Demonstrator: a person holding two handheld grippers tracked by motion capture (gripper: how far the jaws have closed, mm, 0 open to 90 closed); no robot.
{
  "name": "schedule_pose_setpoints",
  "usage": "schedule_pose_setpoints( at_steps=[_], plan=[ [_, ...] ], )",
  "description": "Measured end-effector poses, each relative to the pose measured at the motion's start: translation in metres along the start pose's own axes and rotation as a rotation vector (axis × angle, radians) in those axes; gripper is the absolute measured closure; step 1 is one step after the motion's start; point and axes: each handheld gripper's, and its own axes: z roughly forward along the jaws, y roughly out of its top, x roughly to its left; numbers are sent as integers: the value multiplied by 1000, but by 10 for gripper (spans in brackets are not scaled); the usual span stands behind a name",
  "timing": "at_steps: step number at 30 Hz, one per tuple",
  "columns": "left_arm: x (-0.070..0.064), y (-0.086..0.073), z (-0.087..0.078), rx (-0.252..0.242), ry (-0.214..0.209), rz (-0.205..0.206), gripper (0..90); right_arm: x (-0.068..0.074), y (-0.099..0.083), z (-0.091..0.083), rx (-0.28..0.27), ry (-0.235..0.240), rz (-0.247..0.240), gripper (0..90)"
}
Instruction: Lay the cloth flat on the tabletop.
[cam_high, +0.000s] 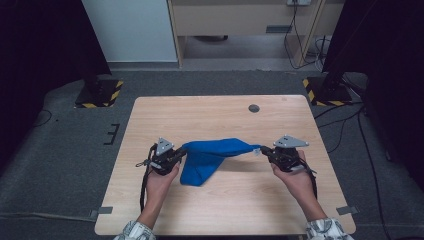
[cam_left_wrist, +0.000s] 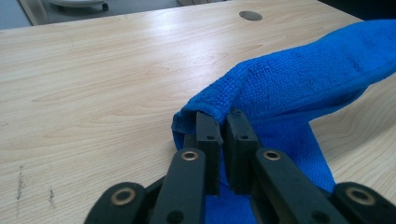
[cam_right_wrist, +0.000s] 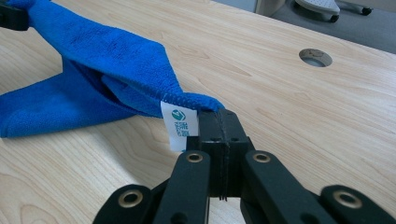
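Still-free middle sagging, blue cloth (cam_high: 212, 152) corners pinched inside both grippers' fingers (cam_left_wrist: 208, 133), corner tips hidden.

Both forearms come up from the bottom edge of the high view, angled slightly inward. The left gripper (cam_high: 176, 156) sits left of centre, jaws pointing right and clamped nearly together. The right gripper (cam_high: 264, 149) sits right of centre, jaws pointing left and pressed tight. Left hand (cam_high: 161, 181) and right hand (cam_high: 295, 176) wrap the grips from below.
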Motion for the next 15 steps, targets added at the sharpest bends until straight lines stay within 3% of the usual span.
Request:
schedule_pose_setpoints(
  at_steps=[4, 9, 15],
  plan=[
    [0, 5, -5, -32, -16, -11, 824, -1, 0, -1, -3, -2, 3, 900],
    [1, 6, -7, -32, -15, 7, 864, -2, 0, 0, 1, -2, 6, 900],
    [1, 7, -9, -38, -9, -5, 875, -1, 2, -1, -12, -1, 3, 900]
  ],
)
